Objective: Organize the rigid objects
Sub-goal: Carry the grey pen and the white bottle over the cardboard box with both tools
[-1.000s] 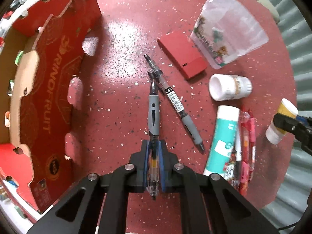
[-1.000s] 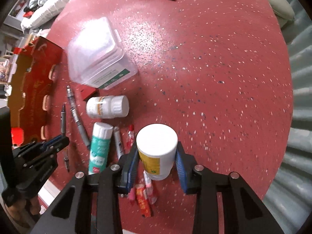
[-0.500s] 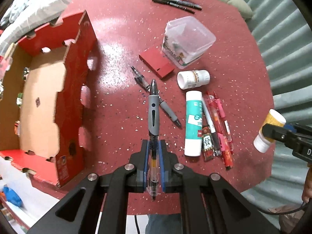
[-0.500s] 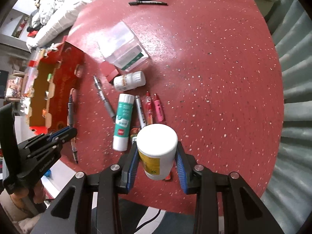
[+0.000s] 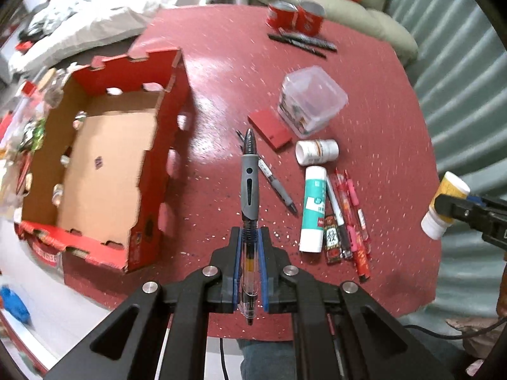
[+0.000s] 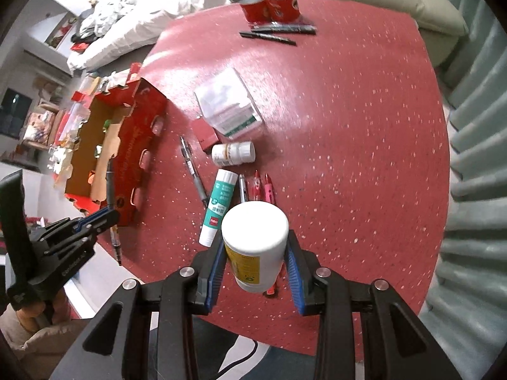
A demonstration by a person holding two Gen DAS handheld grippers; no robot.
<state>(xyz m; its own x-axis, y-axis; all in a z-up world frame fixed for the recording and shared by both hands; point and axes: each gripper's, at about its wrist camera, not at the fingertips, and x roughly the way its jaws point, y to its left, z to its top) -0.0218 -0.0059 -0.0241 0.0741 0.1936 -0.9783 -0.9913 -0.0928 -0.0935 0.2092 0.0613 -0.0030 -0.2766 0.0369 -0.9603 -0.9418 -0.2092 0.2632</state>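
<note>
My left gripper (image 5: 248,253) is shut on a grey-grip pen (image 5: 249,186), held high above the red table (image 5: 221,63) and pointing away from me. My right gripper (image 6: 255,253) is shut on a white bottle with a yellow label (image 6: 255,237), also lifted well off the table. That bottle (image 5: 445,209) shows at the right edge of the left wrist view. An open red cardboard box (image 5: 95,164) with a bare brown floor lies at the left. The left gripper (image 6: 104,217) and its pen hang near the box's front corner in the right wrist view.
On the table lie a second grey pen (image 5: 275,186), a white-and-teal tube (image 5: 313,205), several red and pink pens (image 5: 351,218), a white pill bottle (image 5: 317,152), a small red box (image 5: 269,128) and a clear plastic tub (image 5: 312,99). Two red cans (image 5: 294,17) and black markers (image 5: 301,42) sit far back.
Both grippers have risen with their loads, so the table and its objects look smaller and more of the box interior and the room shows. The grips have not changed.
</note>
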